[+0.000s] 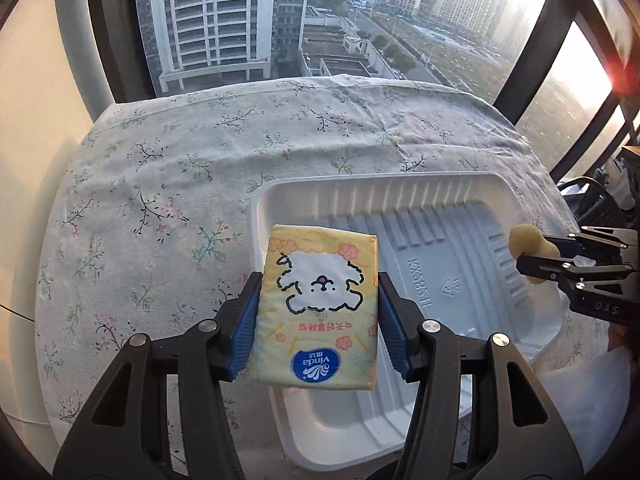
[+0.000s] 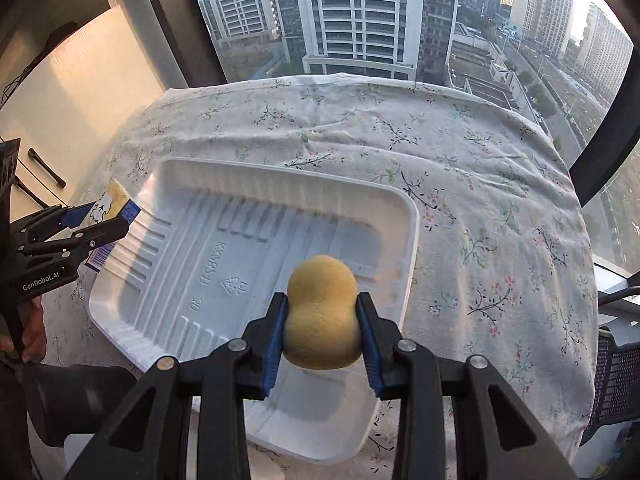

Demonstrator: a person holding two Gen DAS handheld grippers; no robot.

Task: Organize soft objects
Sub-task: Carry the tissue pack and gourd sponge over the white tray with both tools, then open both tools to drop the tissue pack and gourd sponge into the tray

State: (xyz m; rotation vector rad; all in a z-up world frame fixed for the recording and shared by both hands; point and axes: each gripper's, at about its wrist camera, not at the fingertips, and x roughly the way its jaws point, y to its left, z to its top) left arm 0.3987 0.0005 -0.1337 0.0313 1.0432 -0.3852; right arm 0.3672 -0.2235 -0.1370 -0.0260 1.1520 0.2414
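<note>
My left gripper (image 1: 318,308) is shut on a yellow tissue pack (image 1: 318,304) with a white dog drawing, held above the left edge of a white plastic tray (image 1: 440,216). My right gripper (image 2: 322,320) is shut on a yellow gourd-shaped sponge (image 2: 322,312), held over the tray's (image 2: 224,208) right front part. The sponge (image 1: 528,242) and right gripper (image 1: 538,258) show at the right in the left wrist view. The tissue pack (image 2: 106,204) and left gripper (image 2: 108,216) show at the left in the right wrist view. Nothing lies in the tray.
The tray sits on a table covered with a floral cloth (image 2: 460,160). A window with dark frames (image 1: 532,40) stands behind the table. A white cabinet (image 2: 80,100) is on the left. A dark mesh chair (image 2: 616,376) is at the right edge.
</note>
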